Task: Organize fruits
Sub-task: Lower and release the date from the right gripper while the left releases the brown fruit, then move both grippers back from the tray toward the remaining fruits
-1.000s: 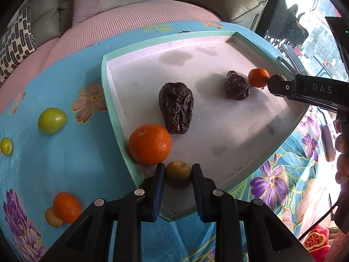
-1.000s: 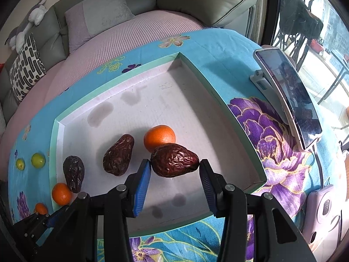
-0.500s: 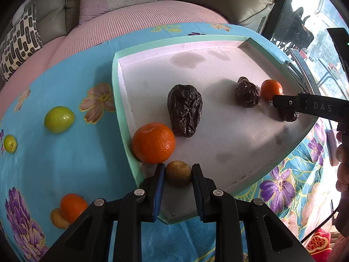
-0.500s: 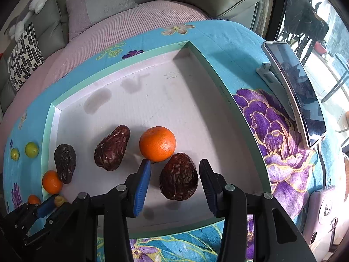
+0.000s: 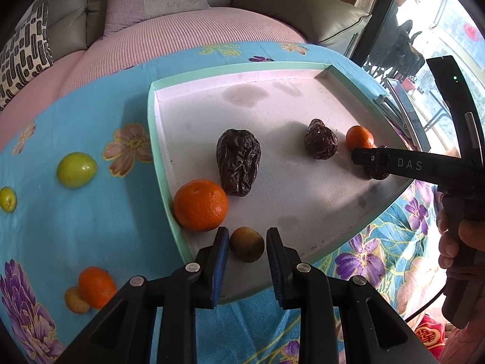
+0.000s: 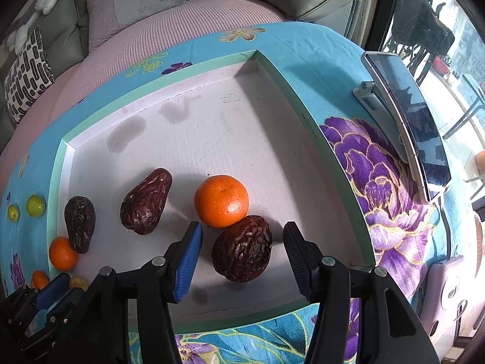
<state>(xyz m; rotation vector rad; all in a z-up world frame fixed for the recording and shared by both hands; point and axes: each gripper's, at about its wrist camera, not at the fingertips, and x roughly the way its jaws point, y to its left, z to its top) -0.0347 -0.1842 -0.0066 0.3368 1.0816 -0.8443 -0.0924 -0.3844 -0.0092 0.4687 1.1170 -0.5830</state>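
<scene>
A white tray with a mint-green rim (image 5: 153, 121) (image 6: 303, 106) lies on a floral blue cloth. My left gripper (image 5: 247, 232) is shut on a small brown fruit (image 5: 246, 244) just over the tray's near left corner, beside a big orange (image 5: 200, 204). My right gripper (image 6: 242, 226) is open. A dark wrinkled fruit (image 6: 241, 248) lies loose on the tray floor between its fingers, touching an orange (image 6: 221, 200). Two more dark wrinkled fruits (image 6: 145, 201) (image 6: 79, 224) lie further left in the tray.
Left of the tray, on the cloth, lie two green fruits (image 5: 76, 170) (image 5: 7, 199), an orange (image 5: 97, 286) and a tan fruit (image 5: 75, 300). A tablet on a stand (image 6: 406, 121) is right of the tray. A sofa with cushions is behind. A hand (image 5: 451, 242) holds the right gripper.
The right gripper lowered and opened slightly; the dark wrinkled fruit it held now rests on the tray floor against the orange. The left gripper edged over the tray, still holding the small brown fruit.
</scene>
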